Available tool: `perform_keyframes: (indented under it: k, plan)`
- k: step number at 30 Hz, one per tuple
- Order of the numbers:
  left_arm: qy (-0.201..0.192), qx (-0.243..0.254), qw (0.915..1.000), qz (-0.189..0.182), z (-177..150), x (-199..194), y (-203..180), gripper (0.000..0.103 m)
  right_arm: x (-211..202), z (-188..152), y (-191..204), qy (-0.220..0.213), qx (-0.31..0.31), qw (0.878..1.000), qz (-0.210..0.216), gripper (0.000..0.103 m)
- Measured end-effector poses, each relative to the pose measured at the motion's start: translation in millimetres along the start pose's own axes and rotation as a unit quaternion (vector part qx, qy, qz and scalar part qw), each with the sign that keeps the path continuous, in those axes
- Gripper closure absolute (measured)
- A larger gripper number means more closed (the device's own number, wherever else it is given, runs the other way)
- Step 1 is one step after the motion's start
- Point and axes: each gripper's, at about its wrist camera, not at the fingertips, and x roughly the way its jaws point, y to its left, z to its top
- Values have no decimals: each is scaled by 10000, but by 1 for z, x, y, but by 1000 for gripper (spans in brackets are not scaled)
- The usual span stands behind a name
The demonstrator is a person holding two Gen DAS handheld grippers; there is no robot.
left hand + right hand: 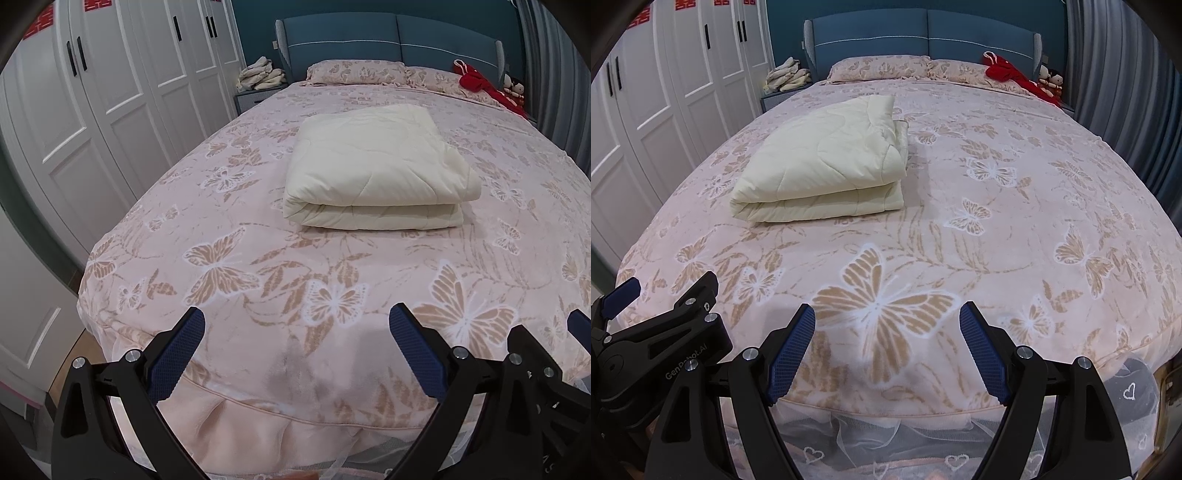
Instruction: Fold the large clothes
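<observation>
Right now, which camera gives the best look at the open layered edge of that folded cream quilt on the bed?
The right wrist view: the folded cream quilt shows its stacked layer ends along the right side there, besides the rounded front fold. In the left wrist view the quilt sits more centred, but its right edge looks bunched and rounded, so the separate layers are harder to tell apart.

A cream quilt (380, 170) lies folded in a thick stack on the bed (229, 206), whose pink cover bears butterflies. The left gripper (297, 347) hangs over the bed's near edge, fingers (177, 354) wide apart and empty. White wardrobe doors (110, 92) stand at left.
</observation>
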Motion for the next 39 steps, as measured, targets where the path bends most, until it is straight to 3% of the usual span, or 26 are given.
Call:
perform_keyframes:
  k: [39]
  plan:
    - [-71,34,10000,-45,15,7,8,6,-2,14,5,-27,41,10000,-31,24]
